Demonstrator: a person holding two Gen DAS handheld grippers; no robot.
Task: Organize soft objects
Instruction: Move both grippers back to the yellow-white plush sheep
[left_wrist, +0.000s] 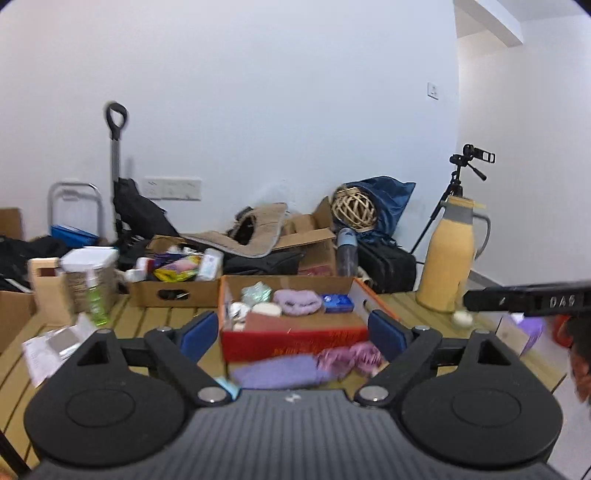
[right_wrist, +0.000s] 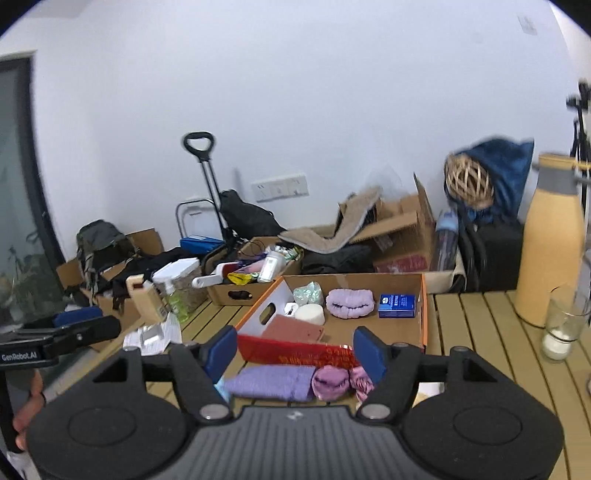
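An open cardboard box (left_wrist: 376, 303) (right_wrist: 354, 282) with a red front stands on the slatted wooden table (right_wrist: 480, 332). It holds a fluffy purple headband (left_wrist: 297, 302) (right_wrist: 350, 302), a blue packet (right_wrist: 397, 305), a white round sponge (right_wrist: 310, 314) and other small items. A folded purple cloth (left_wrist: 275, 371) (right_wrist: 271, 382) and a pink fabric piece (left_wrist: 351, 356) (right_wrist: 330, 382) lie on the table just in front of the box. My left gripper (left_wrist: 293, 330) and my right gripper (right_wrist: 295, 350) hover side by side above these two, both open and holding nothing.
A tall yellow thermos (left_wrist: 448, 258) (right_wrist: 552, 240) and a glass (right_wrist: 563, 325) stand at the right. A second cardboard box of clutter (left_wrist: 173, 291), a green spray bottle (left_wrist: 96, 299) and papers (left_wrist: 48, 347) sit at the left. Bags and boxes line the wall behind.
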